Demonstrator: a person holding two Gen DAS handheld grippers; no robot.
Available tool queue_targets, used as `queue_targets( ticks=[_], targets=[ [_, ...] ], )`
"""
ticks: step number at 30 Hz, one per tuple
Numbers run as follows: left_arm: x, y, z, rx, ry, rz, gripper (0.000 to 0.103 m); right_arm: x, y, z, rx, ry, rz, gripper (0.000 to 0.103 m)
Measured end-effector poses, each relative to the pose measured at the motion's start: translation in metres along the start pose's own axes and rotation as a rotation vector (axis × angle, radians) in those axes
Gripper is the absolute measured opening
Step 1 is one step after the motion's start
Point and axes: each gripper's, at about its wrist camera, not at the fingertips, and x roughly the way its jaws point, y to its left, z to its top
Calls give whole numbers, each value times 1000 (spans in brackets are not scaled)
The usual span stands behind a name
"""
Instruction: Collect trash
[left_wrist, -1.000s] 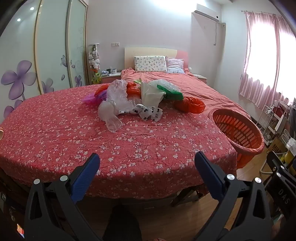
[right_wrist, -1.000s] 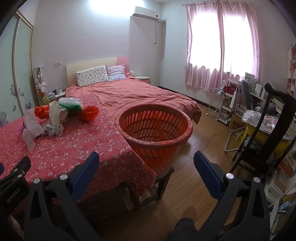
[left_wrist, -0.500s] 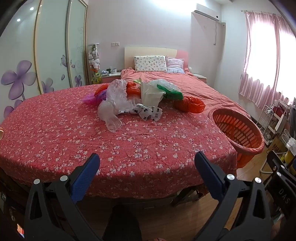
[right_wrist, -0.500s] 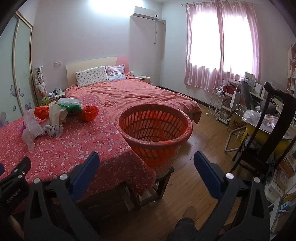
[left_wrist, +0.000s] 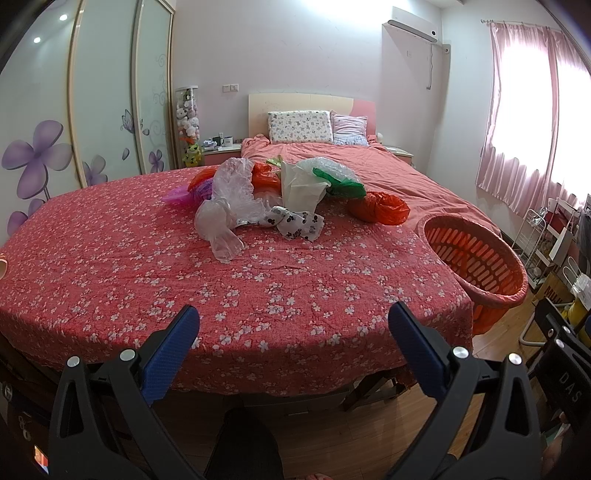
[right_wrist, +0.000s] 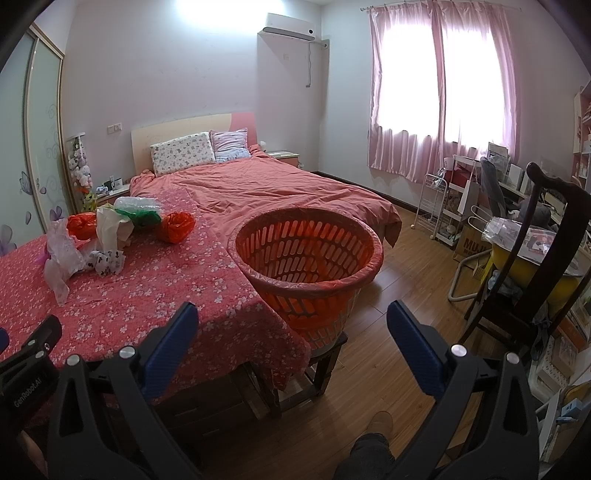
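A heap of plastic bags lies on the table with the red flowered cloth (left_wrist: 147, 266): a clear bag (left_wrist: 225, 206), a white bag (left_wrist: 299, 186), a green bag (left_wrist: 343, 182), a spotted scrap (left_wrist: 297, 223) and a crumpled red bag (left_wrist: 380, 206). In the right wrist view the same heap (right_wrist: 107, 229) sits far left. The orange slatted basket (right_wrist: 308, 258) stands on a stool at the table's right end; it also shows as the basket (left_wrist: 476, 258). My left gripper (left_wrist: 293, 326) is open, held before the table's near edge. My right gripper (right_wrist: 291, 321) is open, facing the basket.
A bed with a red cover (right_wrist: 266, 184) lies behind the table. A dark wooden chair (right_wrist: 535, 251) and cluttered shelves (right_wrist: 454, 199) stand at right. Wood floor (right_wrist: 406, 266) lies between basket and chair. A person's shoe (right_wrist: 380, 422) shows at the bottom.
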Motion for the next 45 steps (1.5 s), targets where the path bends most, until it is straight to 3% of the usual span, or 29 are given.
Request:
queue_targets(
  ticks=[45],
  targets=[
    [0, -5, -5, 6, 3, -2, 101, 3, -2, 0, 3, 3, 2, 99]
  ],
)
